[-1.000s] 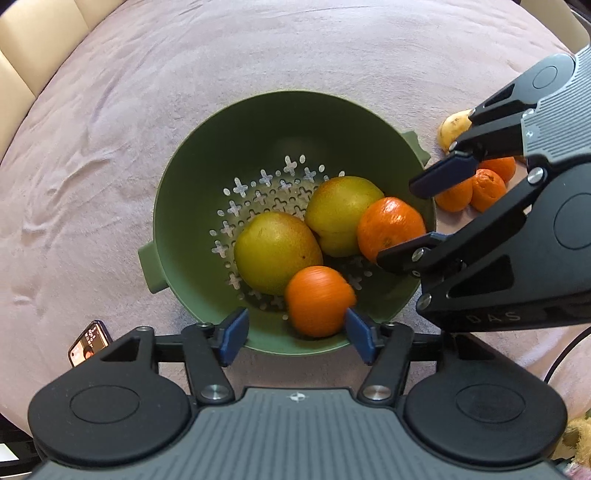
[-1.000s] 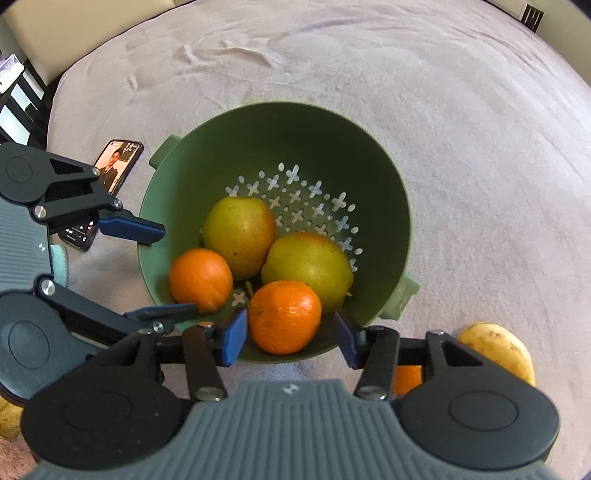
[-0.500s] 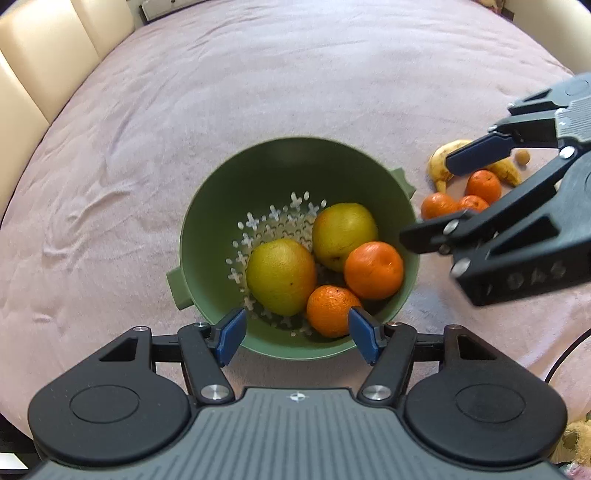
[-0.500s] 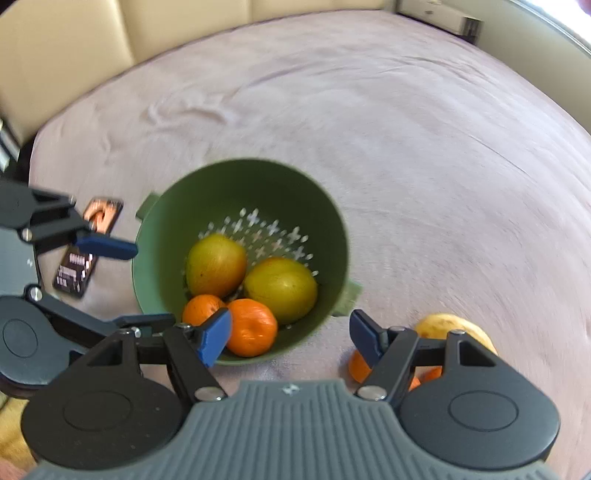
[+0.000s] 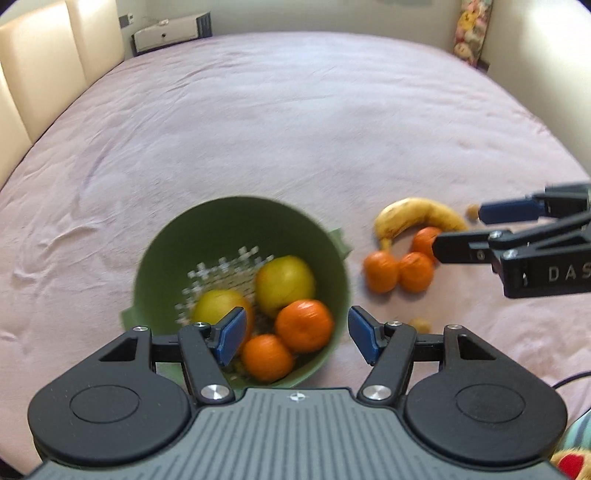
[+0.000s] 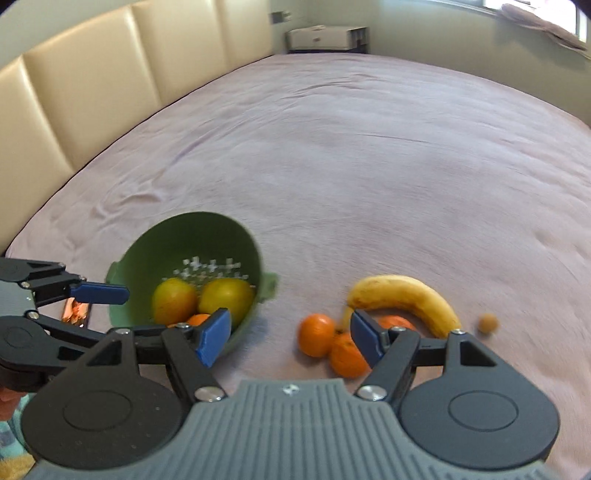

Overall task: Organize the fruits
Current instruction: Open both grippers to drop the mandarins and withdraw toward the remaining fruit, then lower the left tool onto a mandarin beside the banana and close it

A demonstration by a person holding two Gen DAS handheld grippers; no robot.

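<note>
A green colander (image 5: pixel 236 229) (image 6: pixel 192 236) sits on the pink bed cover and holds two yellow-green pears (image 5: pixel 284 280) and two oranges (image 5: pixel 303 325). Right of it lie a banana (image 5: pixel 417 216) (image 6: pixel 399 295) and three loose oranges (image 5: pixel 380 271) (image 6: pixel 316 334). My left gripper (image 5: pixel 293 338) is open and empty, above the colander's near rim. My right gripper (image 6: pixel 290 338) is open and empty, raised between the colander and the loose oranges; it also shows in the left wrist view (image 5: pixel 461 229).
A small tan ball (image 6: pixel 488 324) lies right of the banana, another small tan piece (image 5: pixel 421 325) nearer me. A phone (image 6: pixel 75 312) lies left of the colander. A padded cream headboard (image 6: pixel 92 85) borders the bed's left side. A white unit (image 5: pixel 170 33) stands beyond.
Both grippers have pulled up and back from the colander, both open and empty throughout. The view widened, so the banana, loose oranges and far bed came into sight.
</note>
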